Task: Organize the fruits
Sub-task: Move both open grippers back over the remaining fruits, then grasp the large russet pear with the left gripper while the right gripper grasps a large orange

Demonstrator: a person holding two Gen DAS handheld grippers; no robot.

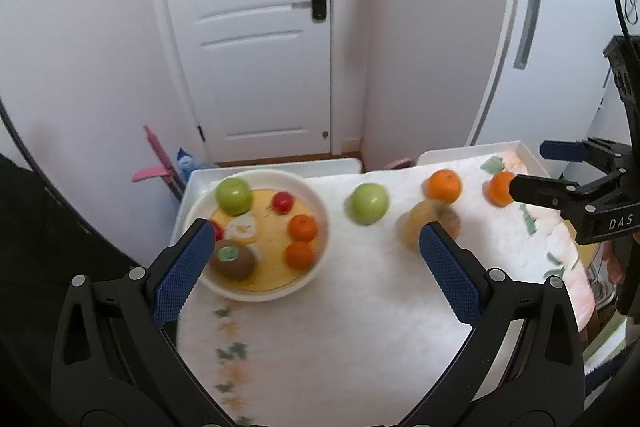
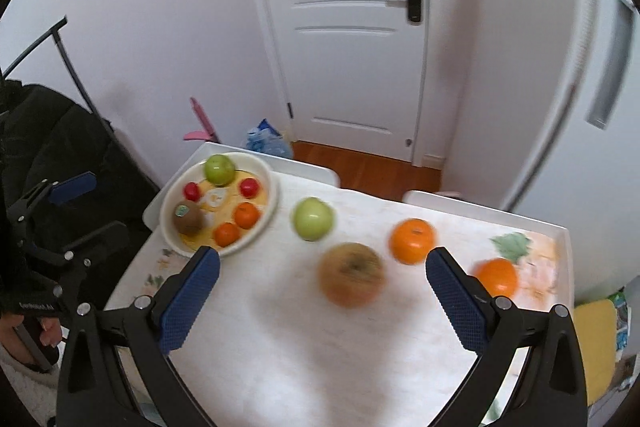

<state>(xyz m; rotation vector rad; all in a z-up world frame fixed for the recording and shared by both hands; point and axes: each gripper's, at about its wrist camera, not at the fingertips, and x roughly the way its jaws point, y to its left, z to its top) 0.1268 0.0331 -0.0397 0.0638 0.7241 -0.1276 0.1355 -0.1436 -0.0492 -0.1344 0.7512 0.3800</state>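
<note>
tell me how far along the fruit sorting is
Partly done. The bowl already holds a green apple, a kiwi, two small oranges and two small red fruits. Nothing is in hand: the left hand-held gripper and right hand-held gripper are both open and empty. Left on the cloth: a second green apple, a brown pear and two oranges.

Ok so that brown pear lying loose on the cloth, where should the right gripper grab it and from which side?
Take the brown pear across its widest middle, coming straight down from above. It is round and sits alone on the cloth, clear of the green apple and the orange, so both fingers have room. The right gripper is open wide enough and nearly lined up, judging by its view.
</note>
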